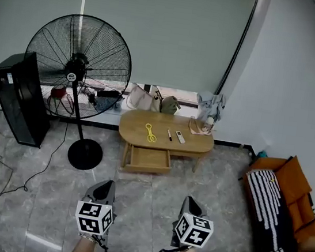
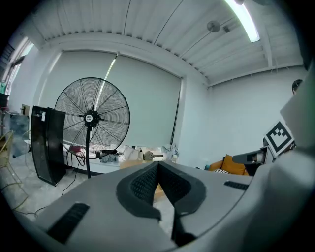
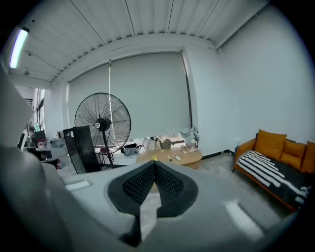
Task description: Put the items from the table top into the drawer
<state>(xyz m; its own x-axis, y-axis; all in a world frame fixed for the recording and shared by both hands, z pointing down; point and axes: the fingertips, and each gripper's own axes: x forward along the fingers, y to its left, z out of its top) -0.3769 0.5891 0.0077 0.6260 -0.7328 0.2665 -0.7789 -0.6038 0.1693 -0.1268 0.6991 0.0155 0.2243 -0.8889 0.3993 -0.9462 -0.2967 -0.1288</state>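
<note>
An oval wooden table stands far ahead by the window wall, its drawer pulled open at the front. On its top lie a yellow looped tool, a thin dark stick, a small white remote and a pinkish bundle. My left gripper and right gripper hover low over the floor, well short of the table, both shut and empty. In the right gripper view the right gripper points at the table. In the left gripper view the left gripper hides most of it.
A large pedestal fan and a black tower unit stand left of the table, with cables on the floor. An orange sofa with a striped cloth is at the right. Bags sit on the window ledge.
</note>
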